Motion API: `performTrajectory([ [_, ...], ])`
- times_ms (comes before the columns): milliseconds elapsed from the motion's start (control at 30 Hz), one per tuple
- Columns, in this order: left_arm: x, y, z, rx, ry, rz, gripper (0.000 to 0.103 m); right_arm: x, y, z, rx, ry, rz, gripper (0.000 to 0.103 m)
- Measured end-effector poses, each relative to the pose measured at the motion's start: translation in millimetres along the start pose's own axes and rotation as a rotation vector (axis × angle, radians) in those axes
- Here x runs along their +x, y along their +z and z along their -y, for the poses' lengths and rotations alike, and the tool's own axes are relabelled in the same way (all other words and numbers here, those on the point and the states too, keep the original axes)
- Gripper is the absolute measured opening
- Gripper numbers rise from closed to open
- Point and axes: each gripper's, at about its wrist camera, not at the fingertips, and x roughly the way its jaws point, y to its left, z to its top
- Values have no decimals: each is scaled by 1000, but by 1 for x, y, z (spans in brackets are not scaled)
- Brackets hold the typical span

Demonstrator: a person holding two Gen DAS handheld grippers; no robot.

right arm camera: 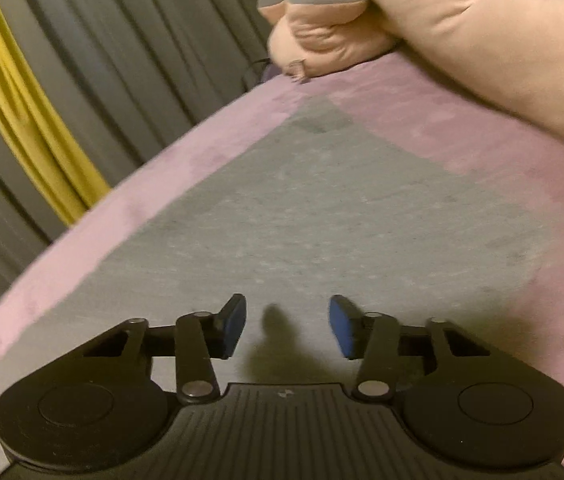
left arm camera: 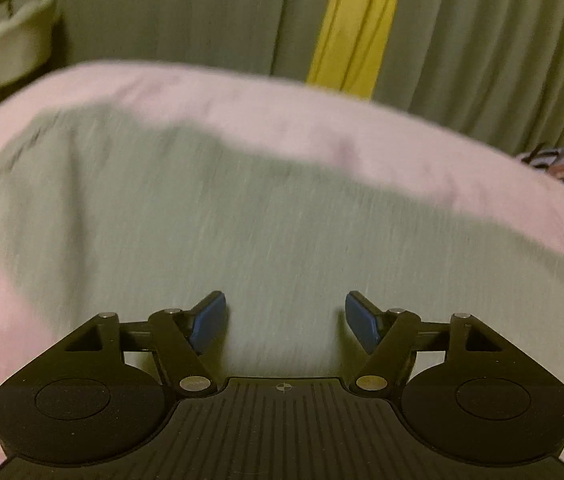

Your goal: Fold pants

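Folding step: you hover both tools over the flat grey cloth pants (left arm camera: 209, 216) on the pink bedsheet (left arm camera: 241, 92).
Left gripper (left arm camera: 286, 320): released, empty; pinch one layer edge.
Right gripper (right arm camera: 288, 326): released, empty; match it.

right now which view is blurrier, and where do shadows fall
Left wrist view: heavy motion smear across the grey pants and pink sheet. Right wrist view: milder blur; the right gripper casts a dark shadow on the pants between its blue pads. Both bow the curtains.
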Motion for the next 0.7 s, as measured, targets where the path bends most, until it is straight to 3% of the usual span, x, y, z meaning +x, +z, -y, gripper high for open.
performTrajectory([
  [67,-5,-17,-7,-39,8,-18,73,-6,-1,-2,-31,-38,8,41],
  [133,-13,-29,-11,-70,10,19,73,-9,-3,-4,-46,-54,6,41],
  [300,-9,-30,-12,-109,26,39,75,-8,-5,-7,-72,-73,-29,41],
  [433,1,-31,-17,-114,43,19,75,-18,-13,-19,-127,-5,-50,42],
  [700,-10,-35,-26,-171,41,-18,75,-23,-19,-15,-105,-51,-75,44],
])
